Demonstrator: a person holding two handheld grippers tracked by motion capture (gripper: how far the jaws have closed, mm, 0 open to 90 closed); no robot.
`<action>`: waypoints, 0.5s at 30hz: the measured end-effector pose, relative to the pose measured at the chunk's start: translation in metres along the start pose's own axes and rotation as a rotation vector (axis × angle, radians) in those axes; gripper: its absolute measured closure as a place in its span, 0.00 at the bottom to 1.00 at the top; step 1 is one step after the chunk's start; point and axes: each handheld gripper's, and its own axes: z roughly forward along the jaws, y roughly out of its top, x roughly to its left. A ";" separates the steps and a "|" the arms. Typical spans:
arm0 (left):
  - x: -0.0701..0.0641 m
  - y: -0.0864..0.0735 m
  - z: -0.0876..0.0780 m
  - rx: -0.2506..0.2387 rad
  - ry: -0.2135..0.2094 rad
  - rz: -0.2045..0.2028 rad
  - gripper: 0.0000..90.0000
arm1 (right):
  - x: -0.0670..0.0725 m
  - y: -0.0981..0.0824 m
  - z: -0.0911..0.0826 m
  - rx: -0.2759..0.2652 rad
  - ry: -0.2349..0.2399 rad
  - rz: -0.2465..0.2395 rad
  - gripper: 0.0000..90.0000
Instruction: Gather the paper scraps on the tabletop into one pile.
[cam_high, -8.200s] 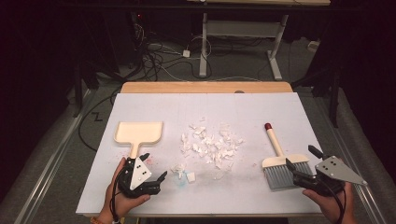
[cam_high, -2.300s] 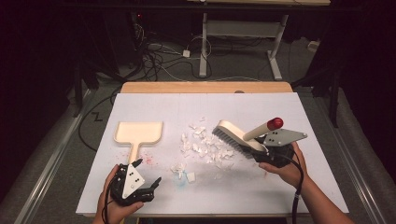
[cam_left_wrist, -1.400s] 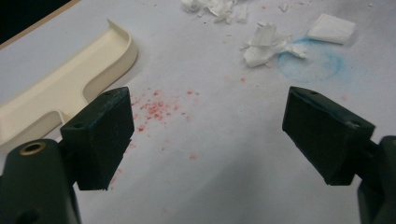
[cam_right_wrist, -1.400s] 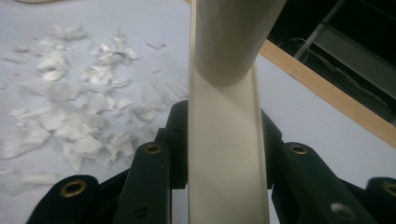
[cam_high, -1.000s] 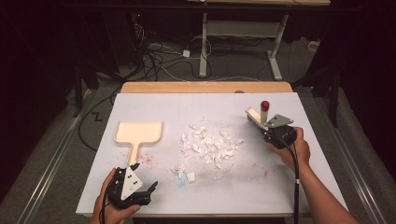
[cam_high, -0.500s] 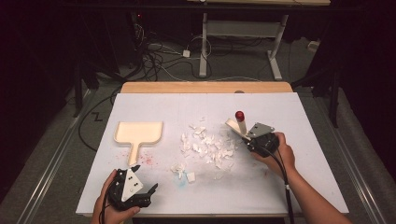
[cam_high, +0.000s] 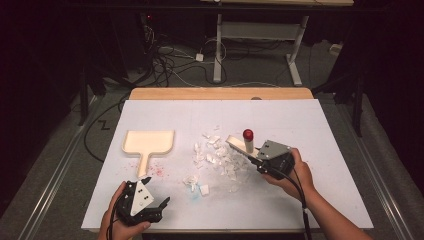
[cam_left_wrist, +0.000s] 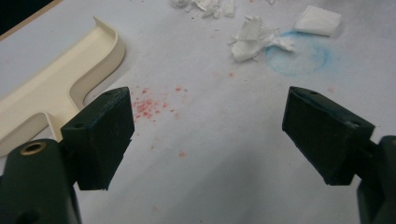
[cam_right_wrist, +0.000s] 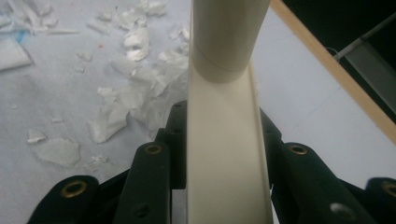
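Right gripper view: looking straight up the cream handle of the brush (cam_right_wrist: 224, 116), pinched from both sides by the black jaws. High view: leaning the brush up over the right fringe of the paper scraps (cam_high: 220, 157), red knob uppermost, right gripper (cam_high: 256, 159) closed on its shaft low down.

Probably handling as a light, stiff thing: hard plastic, smooth and likely to twist in the jaws if pushed sideways, so gripping across the flat of the handle as here, close to the head, for control. Scraps judged near weightless and flimsy, apt to scatter under a fast stroke.

Lying flat and well apart to the left, the dustpan (cam_high: 149, 142), mouth facing away and its stub handle pointing toward the near edge. Resting near that edge, the left gripper (cam_left_wrist: 208, 135), jaws spread wide and holding nothing, above red specks (cam_left_wrist: 149, 107) and beside a blue stain (cam_left_wrist: 299, 53).

Leaving bare room on the table (cam_high: 300, 120) between scraps and pan for sweeping leftward; keeping strokes short of the near edge.
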 end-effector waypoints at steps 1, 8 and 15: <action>0.000 0.000 0.000 0.000 0.004 0.000 0.18 | -0.003 0.000 -0.003 -0.011 -0.005 0.010 0.76; 0.005 0.000 -0.004 -0.032 0.013 -0.078 0.18 | -0.033 0.000 -0.007 -0.061 -0.069 0.090 0.76; 0.006 0.001 -0.002 -0.040 0.005 -0.086 0.18 | -0.058 0.009 0.038 -0.003 -0.165 0.057 0.76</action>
